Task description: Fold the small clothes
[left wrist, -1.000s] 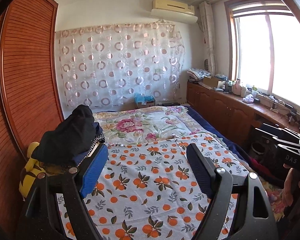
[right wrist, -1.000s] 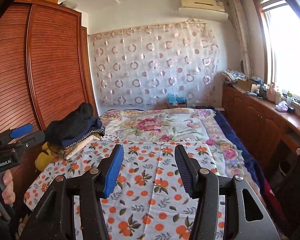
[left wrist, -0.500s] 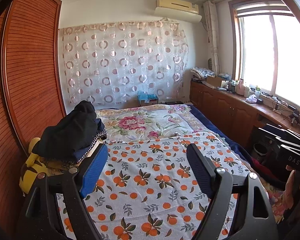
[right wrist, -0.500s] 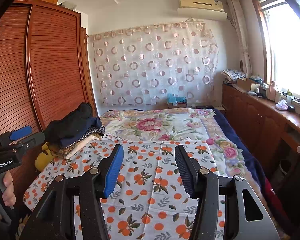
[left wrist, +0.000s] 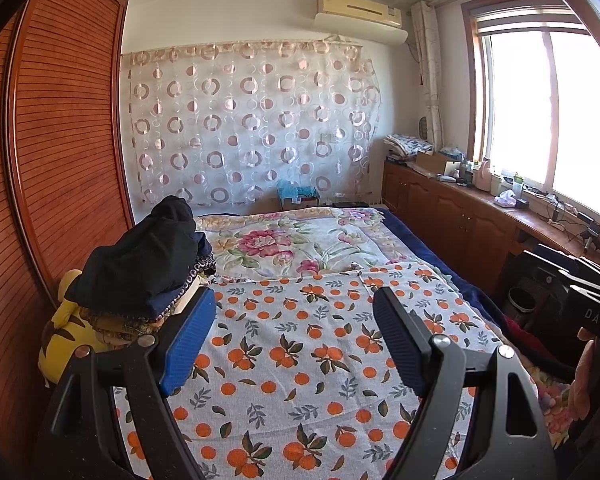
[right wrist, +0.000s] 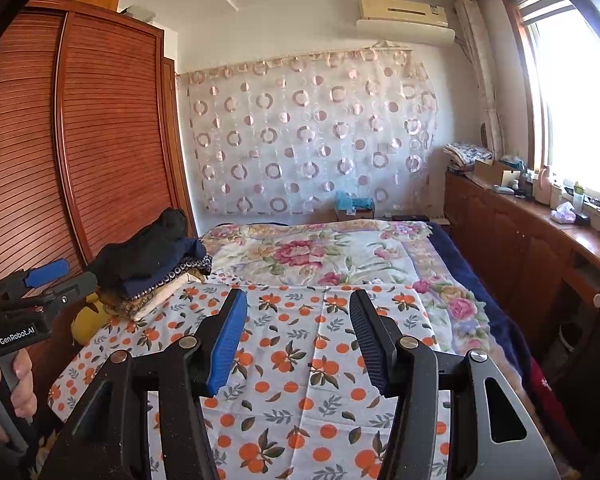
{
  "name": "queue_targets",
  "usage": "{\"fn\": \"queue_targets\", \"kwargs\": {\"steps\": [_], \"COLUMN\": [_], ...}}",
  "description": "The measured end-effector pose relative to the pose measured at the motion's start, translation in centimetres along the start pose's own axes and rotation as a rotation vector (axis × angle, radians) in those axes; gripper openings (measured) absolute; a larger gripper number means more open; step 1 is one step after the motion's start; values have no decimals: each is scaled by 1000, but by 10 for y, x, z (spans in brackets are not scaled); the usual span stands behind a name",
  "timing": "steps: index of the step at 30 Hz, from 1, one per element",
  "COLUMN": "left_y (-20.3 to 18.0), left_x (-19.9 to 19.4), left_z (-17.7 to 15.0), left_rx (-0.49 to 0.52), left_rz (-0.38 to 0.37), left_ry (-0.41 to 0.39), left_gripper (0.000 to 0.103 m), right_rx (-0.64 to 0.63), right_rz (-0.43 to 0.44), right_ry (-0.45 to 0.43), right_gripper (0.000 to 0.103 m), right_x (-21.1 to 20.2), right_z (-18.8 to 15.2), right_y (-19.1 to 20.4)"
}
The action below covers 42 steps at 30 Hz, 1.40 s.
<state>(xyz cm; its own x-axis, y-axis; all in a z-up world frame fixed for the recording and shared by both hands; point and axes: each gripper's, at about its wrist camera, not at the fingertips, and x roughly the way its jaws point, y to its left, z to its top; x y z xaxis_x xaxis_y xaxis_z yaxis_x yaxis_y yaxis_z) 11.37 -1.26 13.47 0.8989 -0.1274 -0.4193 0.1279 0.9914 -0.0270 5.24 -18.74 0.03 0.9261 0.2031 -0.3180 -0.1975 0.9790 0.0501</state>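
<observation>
Orange-print cloth (left wrist: 300, 360) underlies both gaping, empty claws: left (left wrist: 292, 320) ("GenRobot.AI"), right (right wrist: 298, 332) ("DAS").

**Colours & patterns, bedroom**

Cloth (left wrist: 300, 360) centre-bottom: white w/ orange fruit & dark green leaves. Bedspread (left wrist: 284, 240) mid-frame: cream w/ pink flowers, green leaves; navy edge at right. Clothes pile (left wrist: 140, 268) at left: black on top, navy below, then a dotted dark layer. Plush toy (left wrist: 60, 344) lower left: yellow w/ dark stripes. Curtain (left wrist: 252, 120) upper centre: sheer white w/ pinkish-brown rings & dots. Wardrobe (left wrist: 60, 140) left: red-brown slats. Left gripper (left wrist: 292, 336): black, blue pads. Right gripper (right wrist: 298, 340): same.
</observation>
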Motion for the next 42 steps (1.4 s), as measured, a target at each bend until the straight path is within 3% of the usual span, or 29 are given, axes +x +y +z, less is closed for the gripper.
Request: {"fn": "queue_targets", "kwargs": {"steps": [42], "left_y": [-5], "left_x": [-8], "left_z": [-2], "left_rx": [-15], "left_rz": [26], "left_ry": [-27], "left_gripper": [81], "right_rx": [-14], "right_rz": [18], "right_ry": [-11], "right_gripper": [55], "right_x": [-4], "right_z": [-5], "right_y": [-18]}}
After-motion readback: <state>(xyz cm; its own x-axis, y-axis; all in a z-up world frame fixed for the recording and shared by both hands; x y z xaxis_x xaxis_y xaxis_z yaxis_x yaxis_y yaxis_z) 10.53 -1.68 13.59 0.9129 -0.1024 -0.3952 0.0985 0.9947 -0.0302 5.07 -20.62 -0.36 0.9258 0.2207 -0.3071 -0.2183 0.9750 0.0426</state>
